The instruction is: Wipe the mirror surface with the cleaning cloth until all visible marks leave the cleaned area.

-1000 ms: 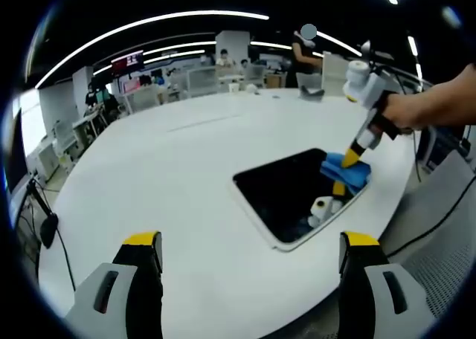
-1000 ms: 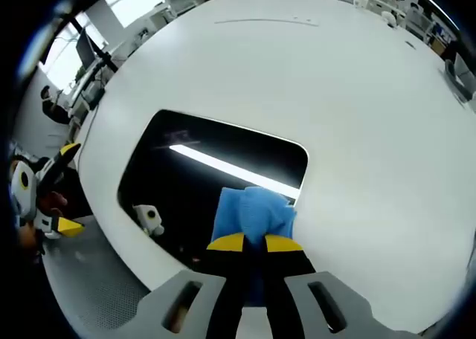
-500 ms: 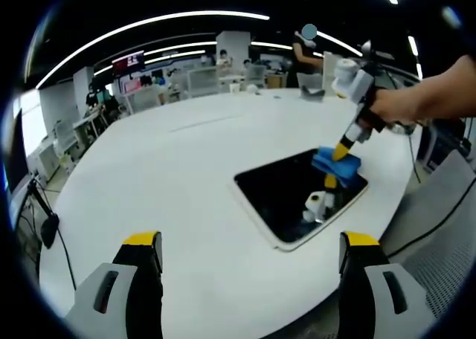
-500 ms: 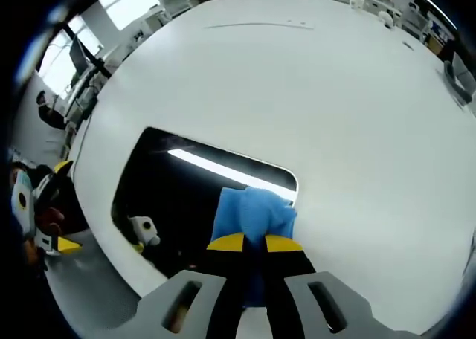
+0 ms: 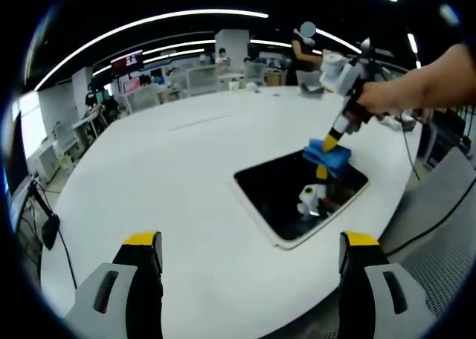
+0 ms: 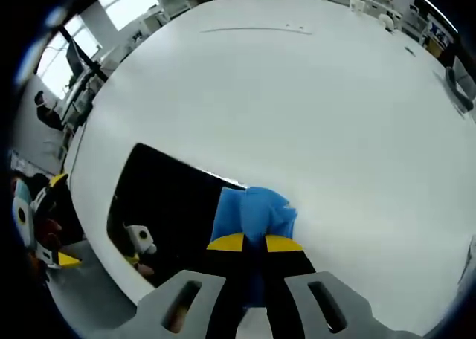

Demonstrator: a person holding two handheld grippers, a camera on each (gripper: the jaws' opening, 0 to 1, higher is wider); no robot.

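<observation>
The right gripper [image 6: 254, 244] has its fingers pinching the blue cloth [image 6: 253, 214], which sits at the far edge of the dark mirror [image 6: 160, 205] lying flat on the big white desk [image 6: 312, 101]; in the left gripper view the cloth [image 5: 327, 155] meets the mirror [image 5: 294, 194] at its far corner. The left gripper [image 5: 249, 265] hovers over the desk [image 5: 163, 175] near the mirror's front edge, fingers spread and holding nothing. To wipe well, I judge the cloth should stay pressed flat and travel in overlapping passes across the whole glass — corners and rim included — with the mirror kept from sliding. A red sign [image 5: 127, 59] hangs in the far background, its writing too small to read; no brand or label is legible on cloth or mirror.
</observation>
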